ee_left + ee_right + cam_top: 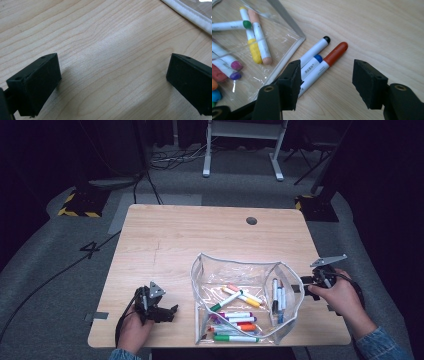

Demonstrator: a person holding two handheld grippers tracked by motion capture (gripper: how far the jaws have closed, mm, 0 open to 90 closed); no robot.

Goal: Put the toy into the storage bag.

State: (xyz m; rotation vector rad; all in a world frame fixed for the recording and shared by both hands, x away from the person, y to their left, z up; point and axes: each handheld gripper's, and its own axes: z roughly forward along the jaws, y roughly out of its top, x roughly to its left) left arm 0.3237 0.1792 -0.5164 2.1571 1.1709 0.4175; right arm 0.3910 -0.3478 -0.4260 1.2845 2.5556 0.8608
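Note:
A clear pouch (200, 270) with white edging stands open at the table's centre front, holding several coloured markers (235, 317). My right gripper (304, 288) is at the pouch's right side, held by a hand. In the right gripper view its jaws (327, 80) stand open, low over three markers on the wood: black-capped (317, 48), blue-capped (313, 64) and orange-capped (332, 57). They lie just outside the pouch's edge (287, 27), with nothing pressed between the pads. My left gripper (170, 312) rests left of the pouch, open (112, 82) over bare wood.
The pouch's white edging (190, 15) lies just beyond my left gripper. A round cable hole (251, 220) sits near the table's far edge. Grey tape (100, 316) marks the front left corner. Bare wood stretches over the table's back half (190, 230).

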